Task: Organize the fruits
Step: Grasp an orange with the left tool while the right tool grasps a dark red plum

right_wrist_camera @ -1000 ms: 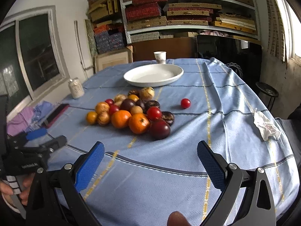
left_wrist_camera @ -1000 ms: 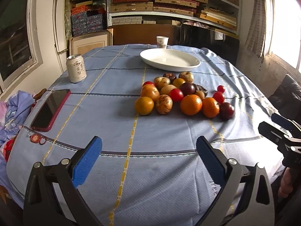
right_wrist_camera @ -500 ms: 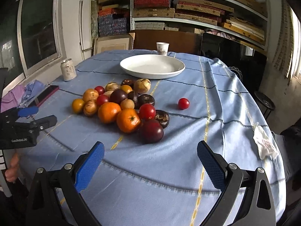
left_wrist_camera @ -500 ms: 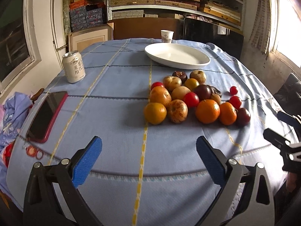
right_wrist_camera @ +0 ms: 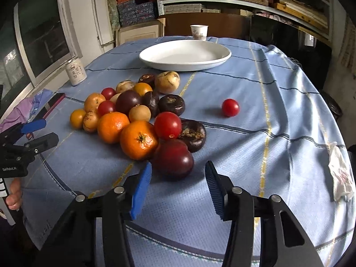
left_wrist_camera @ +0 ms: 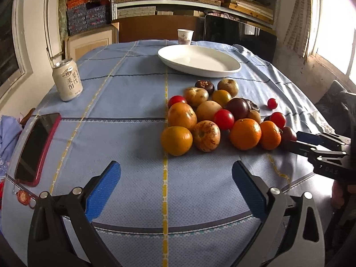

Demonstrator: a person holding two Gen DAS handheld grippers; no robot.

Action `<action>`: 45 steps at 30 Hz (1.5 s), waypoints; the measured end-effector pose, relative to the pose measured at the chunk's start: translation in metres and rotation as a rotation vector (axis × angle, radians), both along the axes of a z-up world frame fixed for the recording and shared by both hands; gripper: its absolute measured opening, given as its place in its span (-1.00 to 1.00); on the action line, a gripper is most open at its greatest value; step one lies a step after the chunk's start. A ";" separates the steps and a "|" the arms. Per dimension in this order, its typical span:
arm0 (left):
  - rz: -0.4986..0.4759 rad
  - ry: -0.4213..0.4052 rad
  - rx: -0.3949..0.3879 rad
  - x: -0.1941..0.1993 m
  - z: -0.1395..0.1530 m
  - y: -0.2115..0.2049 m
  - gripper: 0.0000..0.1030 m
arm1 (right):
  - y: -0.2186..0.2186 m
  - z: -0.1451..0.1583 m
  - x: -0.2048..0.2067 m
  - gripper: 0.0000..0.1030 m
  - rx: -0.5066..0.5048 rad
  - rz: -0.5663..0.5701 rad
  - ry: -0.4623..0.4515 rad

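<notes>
From my left wrist camera I see the left gripper (left_wrist_camera: 175, 178) with its blue pads wide apart over bare blue tablecloth (left_wrist_camera: 133, 133), nothing between them. Ahead lies the fruit pile (left_wrist_camera: 220, 120): oranges, red tomatoes, dark plums and speckled brownish fruit, bunched together. One small red tomato (left_wrist_camera: 272, 103) sits apart on the right. Beyond is an empty white plate (left_wrist_camera: 199, 60), then a paper cup (left_wrist_camera: 185, 36). A can (left_wrist_camera: 67, 79) and a phone (left_wrist_camera: 36, 149) sit left. The right gripper (left_wrist_camera: 293, 141) reaches in from the right edge, its tips near the darkest fruit.
</notes>
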State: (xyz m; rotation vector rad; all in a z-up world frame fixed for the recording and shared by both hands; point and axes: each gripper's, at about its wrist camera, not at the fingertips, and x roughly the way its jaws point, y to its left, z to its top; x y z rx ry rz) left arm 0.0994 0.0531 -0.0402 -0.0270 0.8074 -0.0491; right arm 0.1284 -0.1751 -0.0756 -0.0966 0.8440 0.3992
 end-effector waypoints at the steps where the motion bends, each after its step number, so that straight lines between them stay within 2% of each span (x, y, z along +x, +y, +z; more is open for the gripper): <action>1: -0.001 0.003 -0.003 0.000 0.001 0.001 0.91 | 0.000 0.000 0.001 -0.02 0.002 0.003 0.003; 5: -0.001 0.007 0.018 0.007 0.008 0.007 0.91 | 0.001 -0.006 0.010 -0.17 0.033 0.018 0.031; 6: -0.004 0.010 0.024 0.009 0.009 0.006 0.85 | 0.000 -0.007 0.011 -0.21 0.046 0.024 0.040; 7: -0.009 0.015 0.030 0.012 0.009 0.006 0.62 | 0.000 -0.008 0.012 -0.21 0.056 0.024 0.042; 10: -0.038 0.058 0.042 0.026 0.003 0.003 0.08 | -0.005 -0.009 0.011 -0.23 0.089 0.025 0.040; 11: -0.043 0.068 0.045 0.029 0.000 0.003 -0.01 | -0.008 -0.009 0.011 -0.23 0.107 0.023 0.044; 12: -0.048 0.079 0.051 0.032 -0.004 0.002 -0.20 | -0.009 -0.010 0.012 -0.23 0.121 0.023 0.047; 13: -0.058 0.093 0.053 0.036 -0.008 0.001 -0.26 | -0.011 -0.010 0.012 -0.23 0.135 0.023 0.053; 18: -0.091 0.114 0.038 0.046 -0.016 -0.002 -0.32 | -0.014 -0.011 0.014 -0.23 0.168 0.021 0.065; 21: -0.103 0.106 0.048 0.050 -0.017 -0.004 -0.31 | -0.015 -0.011 0.014 -0.23 0.176 0.018 0.065; 33: -0.101 0.159 -0.019 0.073 -0.028 0.011 -0.25 | -0.017 -0.011 0.013 -0.23 0.179 0.016 0.064; 37: -0.087 0.145 -0.047 0.075 -0.024 0.017 -0.27 | -0.019 -0.011 0.014 -0.23 0.192 0.015 0.064; 41: -0.081 0.134 -0.052 0.072 -0.018 0.020 -0.27 | -0.030 -0.005 0.015 -0.24 0.275 0.017 0.084; 45: -0.090 0.116 -0.057 0.070 -0.005 0.024 -0.27 | -0.033 0.009 0.020 -0.24 0.266 0.022 0.065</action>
